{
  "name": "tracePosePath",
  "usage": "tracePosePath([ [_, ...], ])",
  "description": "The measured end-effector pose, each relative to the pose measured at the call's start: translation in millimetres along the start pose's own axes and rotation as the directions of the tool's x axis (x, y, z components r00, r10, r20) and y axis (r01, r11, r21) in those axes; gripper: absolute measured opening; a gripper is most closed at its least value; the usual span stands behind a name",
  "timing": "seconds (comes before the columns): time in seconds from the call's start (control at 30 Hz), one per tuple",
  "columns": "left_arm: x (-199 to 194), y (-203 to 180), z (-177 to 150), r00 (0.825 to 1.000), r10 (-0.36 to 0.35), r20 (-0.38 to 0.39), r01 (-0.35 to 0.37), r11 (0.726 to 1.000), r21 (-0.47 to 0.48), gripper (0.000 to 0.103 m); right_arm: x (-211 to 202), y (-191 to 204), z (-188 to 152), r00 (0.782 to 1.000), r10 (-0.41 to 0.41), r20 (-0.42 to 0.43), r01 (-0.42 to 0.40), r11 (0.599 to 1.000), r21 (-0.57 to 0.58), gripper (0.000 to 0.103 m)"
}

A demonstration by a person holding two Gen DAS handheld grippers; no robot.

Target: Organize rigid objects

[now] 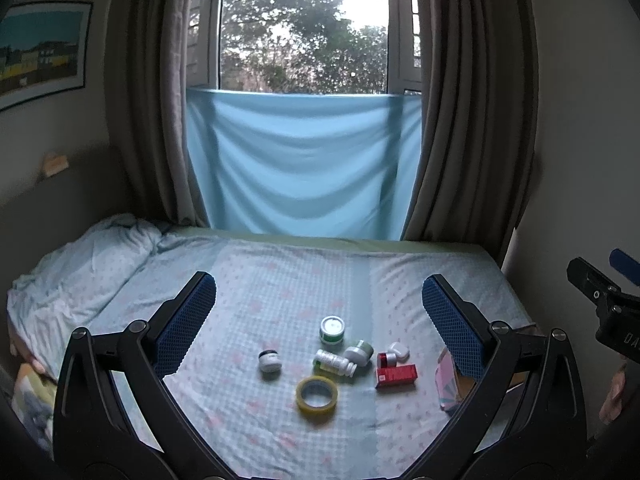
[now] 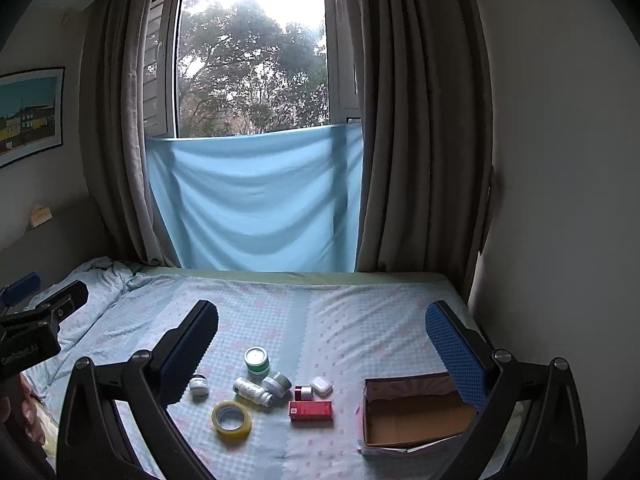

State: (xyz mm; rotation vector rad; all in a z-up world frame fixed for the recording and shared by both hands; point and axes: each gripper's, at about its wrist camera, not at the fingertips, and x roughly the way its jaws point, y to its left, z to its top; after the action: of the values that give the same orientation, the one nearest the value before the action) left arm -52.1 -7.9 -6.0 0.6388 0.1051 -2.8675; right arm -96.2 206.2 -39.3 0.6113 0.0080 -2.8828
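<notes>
Small rigid items lie grouped on the bed: a yellow tape roll [image 1: 316, 398] [image 2: 231, 419], a red box [image 1: 396, 376] [image 2: 311, 410], a white bottle on its side [image 1: 335, 364] [image 2: 253, 391], a green-banded jar [image 1: 332, 329] [image 2: 257, 359], a grey-green jar [image 1: 359, 352] [image 2: 277, 384], a white jar with a dark lid [image 1: 269, 361] [image 2: 199, 384], a small red jar [image 1: 386, 359] [image 2: 303, 392] and a white earbud case [image 1: 399, 351] [image 2: 321, 386]. An open, empty cardboard box [image 2: 416, 416] sits to their right. My left gripper [image 1: 319, 304] and right gripper [image 2: 322, 328] hover above, open and empty.
The bed [image 1: 280, 280] has a checked floral sheet, with a rumpled duvet [image 1: 80, 264] at the left. A blue cloth [image 1: 300, 168] hangs over the window behind, between brown curtains. A wall [image 2: 560, 200] stands at the right of the bed.
</notes>
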Motion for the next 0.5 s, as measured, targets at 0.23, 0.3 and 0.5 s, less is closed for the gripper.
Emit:
tracePosePath([
  [0.23, 11, 9, -5, 0.998, 0.016, -0.057, -0.017, 1.000, -0.019, 0.102, 9, 7, -3, 0.999, 0.029, -0.013, -0.030, 0.999, -0.033, 0.103],
  [0.3, 15, 17, -9, 0.997, 0.025, -0.072, -0.027, 0.999, -0.026, 0.102, 13, 12, -6, 0.999, 0.044, -0.016, -0.045, 0.998, -0.047, 0.103],
  [0.5, 47, 55, -18, 0.989, 0.037, -0.144, -0.048, 0.997, -0.068, 0.102, 45, 38, -11, 0.993, 0.083, -0.080, -0.089, 0.993, -0.074, 0.103],
])
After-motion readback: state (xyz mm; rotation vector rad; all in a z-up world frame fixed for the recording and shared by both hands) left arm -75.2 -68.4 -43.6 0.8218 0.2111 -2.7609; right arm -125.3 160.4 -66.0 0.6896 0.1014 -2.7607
